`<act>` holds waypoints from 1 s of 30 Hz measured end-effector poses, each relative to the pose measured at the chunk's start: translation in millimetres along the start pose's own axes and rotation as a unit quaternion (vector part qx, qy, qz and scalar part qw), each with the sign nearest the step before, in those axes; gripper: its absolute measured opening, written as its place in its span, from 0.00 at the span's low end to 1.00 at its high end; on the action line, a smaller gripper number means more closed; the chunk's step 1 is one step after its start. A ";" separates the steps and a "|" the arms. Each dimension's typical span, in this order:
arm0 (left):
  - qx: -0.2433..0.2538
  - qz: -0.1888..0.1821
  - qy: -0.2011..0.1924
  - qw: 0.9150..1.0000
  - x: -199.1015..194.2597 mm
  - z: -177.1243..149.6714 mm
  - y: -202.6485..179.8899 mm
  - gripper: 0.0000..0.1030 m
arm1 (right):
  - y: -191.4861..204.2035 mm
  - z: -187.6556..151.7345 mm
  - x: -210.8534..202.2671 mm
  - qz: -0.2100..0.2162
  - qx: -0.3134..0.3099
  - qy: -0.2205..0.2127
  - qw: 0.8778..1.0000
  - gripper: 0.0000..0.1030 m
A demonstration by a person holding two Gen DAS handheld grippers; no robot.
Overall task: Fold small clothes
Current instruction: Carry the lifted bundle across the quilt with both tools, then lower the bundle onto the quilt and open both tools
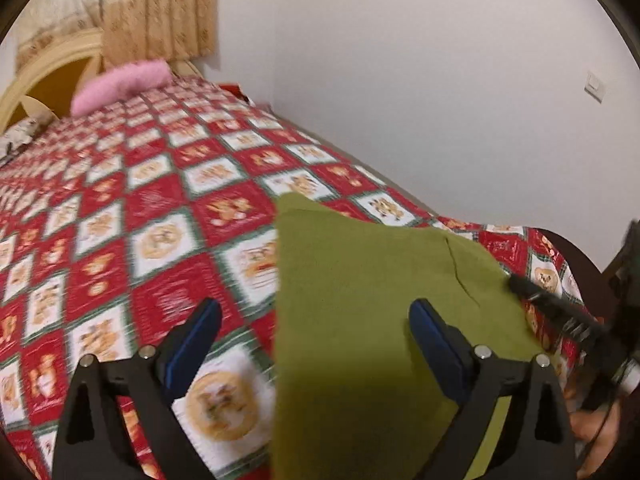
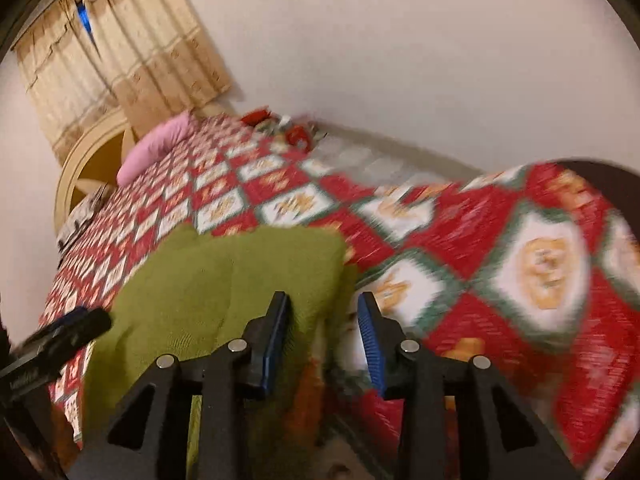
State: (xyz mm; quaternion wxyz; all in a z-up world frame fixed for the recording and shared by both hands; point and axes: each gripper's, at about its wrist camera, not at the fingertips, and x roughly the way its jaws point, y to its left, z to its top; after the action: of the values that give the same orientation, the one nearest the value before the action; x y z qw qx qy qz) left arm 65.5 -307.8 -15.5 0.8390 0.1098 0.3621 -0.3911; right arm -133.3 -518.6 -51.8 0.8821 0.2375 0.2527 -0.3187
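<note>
An olive-green garment (image 1: 372,300) lies flat on the red, white and green patterned bedspread (image 1: 132,208), near the bed's near corner. My left gripper (image 1: 316,316) is open, its left finger over the bedspread and its right finger over the garment's left part. The garment also shows in the right wrist view (image 2: 224,284). My right gripper (image 2: 324,320) is open and empty at the garment's right edge, its left finger over the cloth. The right gripper also shows in the left wrist view (image 1: 560,312) at the garment's right edge. The left gripper shows in the right wrist view (image 2: 60,336) at the left.
A pink pillow (image 1: 120,84) lies at the head of the bed by a cream headboard (image 1: 48,68). Beige curtains (image 1: 160,8) hang behind it. A white wall (image 1: 440,80) runs along the bed's far side. Small red items (image 2: 296,132) lie by the wall.
</note>
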 end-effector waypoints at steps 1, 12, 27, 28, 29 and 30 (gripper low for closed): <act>-0.003 0.004 0.001 1.000 -4.4 -6.2 4.0 0.94 | 3.6 -0.9 -12.1 -0.007 -0.013 -0.010 1.000 0.35; -0.025 0.039 0.017 0.999 -20.9 -37.5 5.1 0.93 | 87.7 -57.2 -71.7 0.055 -0.167 0.008 0.984 0.35; 0.033 0.068 0.046 0.996 -17.1 -81.8 -27.8 0.87 | 48.0 -88.2 -43.7 0.016 -0.154 0.080 0.985 0.34; 0.034 0.069 0.046 0.996 -18.1 -83.3 -28.7 0.87 | 40.7 -87.8 -43.4 0.026 -0.134 0.086 0.987 0.35; 0.034 0.068 0.047 0.996 -19.6 -84.4 -28.8 0.87 | 35.3 -86.9 -44.1 0.033 -0.117 0.093 0.988 0.35; 0.032 0.066 0.051 0.996 -21.1 -85.3 -28.2 0.87 | 33.3 -86.9 -44.2 0.037 -0.108 0.099 0.989 0.35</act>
State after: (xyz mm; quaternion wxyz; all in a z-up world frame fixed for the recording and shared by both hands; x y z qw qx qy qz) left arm -8.9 -274.6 -59.0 0.8396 0.1802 0.3832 -0.3402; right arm -165.8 -425.9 -82.7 0.8844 0.1806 0.3624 -0.2319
